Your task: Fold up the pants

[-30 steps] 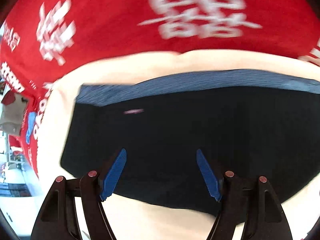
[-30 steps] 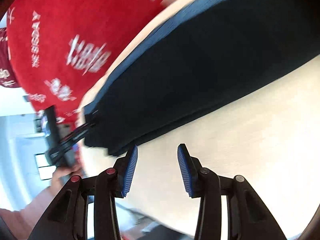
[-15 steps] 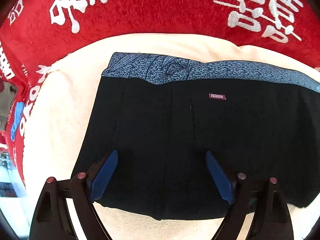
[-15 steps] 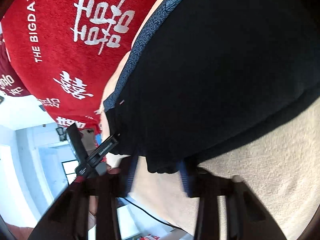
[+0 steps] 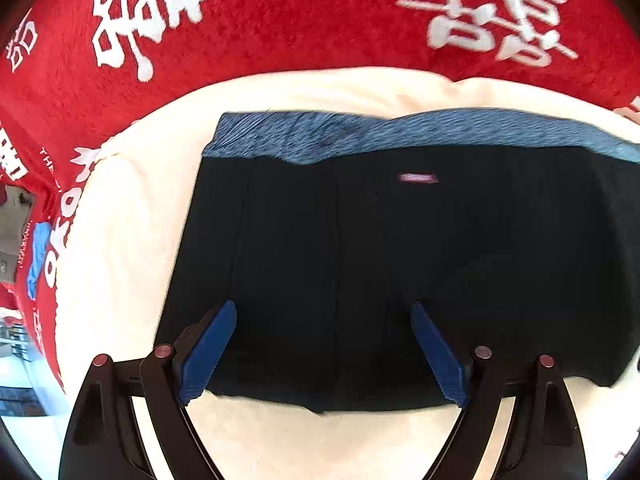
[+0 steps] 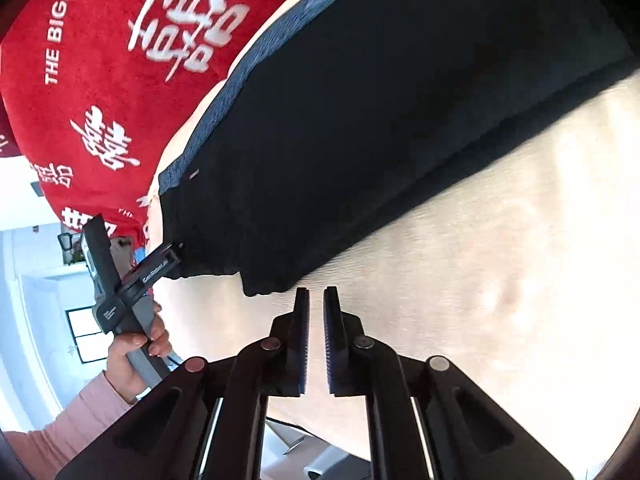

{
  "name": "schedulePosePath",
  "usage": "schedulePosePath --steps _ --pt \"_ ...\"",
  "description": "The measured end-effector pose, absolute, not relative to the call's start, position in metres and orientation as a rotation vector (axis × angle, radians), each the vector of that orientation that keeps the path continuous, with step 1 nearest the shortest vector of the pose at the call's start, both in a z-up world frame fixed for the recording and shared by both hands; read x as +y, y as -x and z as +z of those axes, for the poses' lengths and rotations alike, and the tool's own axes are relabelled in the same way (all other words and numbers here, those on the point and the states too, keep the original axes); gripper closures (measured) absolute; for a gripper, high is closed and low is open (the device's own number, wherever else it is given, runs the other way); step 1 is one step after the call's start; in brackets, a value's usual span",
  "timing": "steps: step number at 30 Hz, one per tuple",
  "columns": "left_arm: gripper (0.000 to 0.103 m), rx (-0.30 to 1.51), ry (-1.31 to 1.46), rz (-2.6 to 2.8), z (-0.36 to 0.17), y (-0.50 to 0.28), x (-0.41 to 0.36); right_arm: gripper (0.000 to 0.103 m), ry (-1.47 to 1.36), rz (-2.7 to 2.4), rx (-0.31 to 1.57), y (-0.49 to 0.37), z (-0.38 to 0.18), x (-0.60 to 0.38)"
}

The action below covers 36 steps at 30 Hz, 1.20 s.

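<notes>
while spread wide over the near hem of the folded black pants [image 5: 380, 264], left gripper [image 5: 324, 352] holding nothing, likely poised for a next fold; right gripper [image 6: 316, 336] nearly closed, empty, just beside the corner; cream blanket [image 5: 120, 240] beneath, red cloth [image 5: 300, 20] beyond.

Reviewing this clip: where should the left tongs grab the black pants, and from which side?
Probably the near hem of the black pants, approached from the near edge. The left tongs are open astride it; the cloth lies flat on the cream cover, waistband far.
</notes>
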<state>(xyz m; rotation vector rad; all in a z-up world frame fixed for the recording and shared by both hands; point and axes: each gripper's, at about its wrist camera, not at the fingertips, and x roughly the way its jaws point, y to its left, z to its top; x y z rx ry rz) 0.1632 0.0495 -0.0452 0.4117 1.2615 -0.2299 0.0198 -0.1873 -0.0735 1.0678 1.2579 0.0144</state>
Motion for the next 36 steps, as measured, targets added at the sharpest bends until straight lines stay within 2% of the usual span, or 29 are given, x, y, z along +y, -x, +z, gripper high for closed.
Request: schedulePosePath --steps 1,2,7,8,9,13,15,18,23,27,29,34,36 --pt "0.013 1.255 -0.396 -0.241 -0.040 -0.160 0.045 0.079 -1.073 -0.017 1.246 -0.016 -0.070 -0.198" --pt "0.013 1.248 -0.387 -0.254 -0.035 -0.156 0.039 0.077 -1.082 -0.043 1.231 -0.013 -0.068 -0.207" --pt "0.013 1.210 -0.352 -0.389 -0.021 -0.135 -0.023 0.077 -1.134 -0.130 1.167 -0.011 -0.067 -0.253" --pt "0.013 1.211 -0.352 -0.409 -0.023 -0.132 -0.035 0.080 -1.151 -0.135 1.166 -0.012 -0.070 -0.257" --pt "0.013 1.218 -0.354 -0.428 -0.026 -0.128 -0.047 0.093 -1.169 -0.144 1.163 -0.013 -0.073 -0.260" --pt "0.013 1.278 -0.426 -0.472 -0.054 -0.103 -0.081 0.096 -1.147 -0.168 1.180 -0.007 -0.077 -0.256" --pt "0.013 1.237 -0.424 -0.452 -0.057 -0.096 -0.076 0.096 -1.128 -0.163 1.214 -0.001 -0.076 -0.254" --pt "0.013 1.273 -0.399 -0.448 -0.057 -0.096 -0.070 0.095 -1.061 -0.153 1.210 0.005 -0.060 -0.261" --pt "0.013 1.267 -0.415 -0.433 -0.057 -0.092 -0.077 0.095 -0.749 -0.259 1.208 -0.012 -0.026 -0.298" --pt "0.013 1.272 -0.401 -0.414 -0.058 -0.098 -0.071 0.095 -0.519 -0.321 1.340 -0.028 -0.049 -0.315" --pt "0.013 1.284 -0.381 -0.405 -0.060 -0.100 -0.068 0.095 -0.534 -0.310 1.290 -0.019 -0.047 -0.313" --pt "0.013 1.284 -0.385 -0.395 -0.059 -0.099 -0.069 0.094 -0.550 -0.319 1.397 -0.003 -0.054 -0.306" --pt "0.013 1.293 -0.398 -0.389 -0.055 -0.103 -0.071 0.093 -0.570 -0.343 1.372 0.000 -0.046 -0.310"
